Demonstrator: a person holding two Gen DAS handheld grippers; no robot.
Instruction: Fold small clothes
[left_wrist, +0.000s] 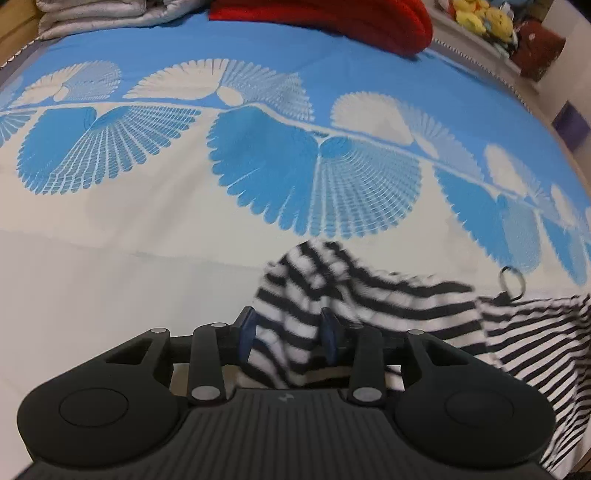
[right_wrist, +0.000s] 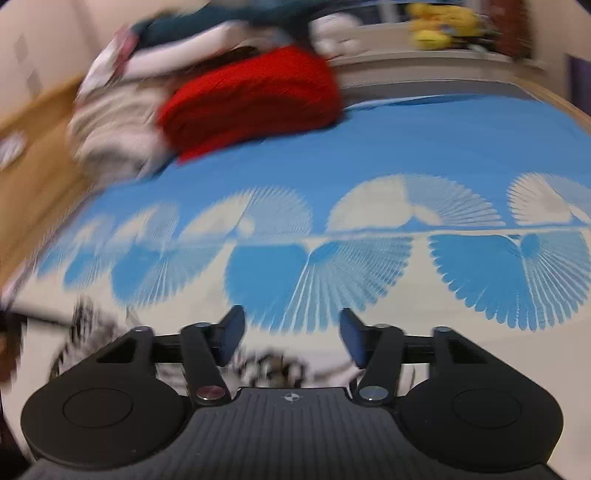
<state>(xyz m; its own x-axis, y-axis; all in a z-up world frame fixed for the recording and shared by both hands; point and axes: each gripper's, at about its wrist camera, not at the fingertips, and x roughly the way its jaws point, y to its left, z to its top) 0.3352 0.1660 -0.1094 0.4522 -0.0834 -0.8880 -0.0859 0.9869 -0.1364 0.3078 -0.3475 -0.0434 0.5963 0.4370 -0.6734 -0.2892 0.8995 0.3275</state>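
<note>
A small black-and-white striped garment (left_wrist: 369, 295) lies rumpled on the blue-and-white bedsheet (left_wrist: 110, 277), its raised end bunched up in front of me. My left gripper (left_wrist: 288, 336) points steeply down over that end. Its blue pads (left_wrist: 245, 332) stand apart with striped cloth in the gap between them, not pinched flat. In the blurred right wrist view my right gripper (right_wrist: 291, 336) is open above the sheet (right_wrist: 443, 350), with nothing between its fingers. A smeared bit of the striped garment (right_wrist: 273, 365) shows just below and behind its fingers.
A red folded cloth (left_wrist: 332, 18) and a grey folded blanket (left_wrist: 92, 14) sit at the bed's far end, with plush toys (left_wrist: 480, 18) on a shelf beyond. A thin black loop (left_wrist: 511, 282) lies by the garment's right part. A wooden edge (right_wrist: 33, 177) runs along the left.
</note>
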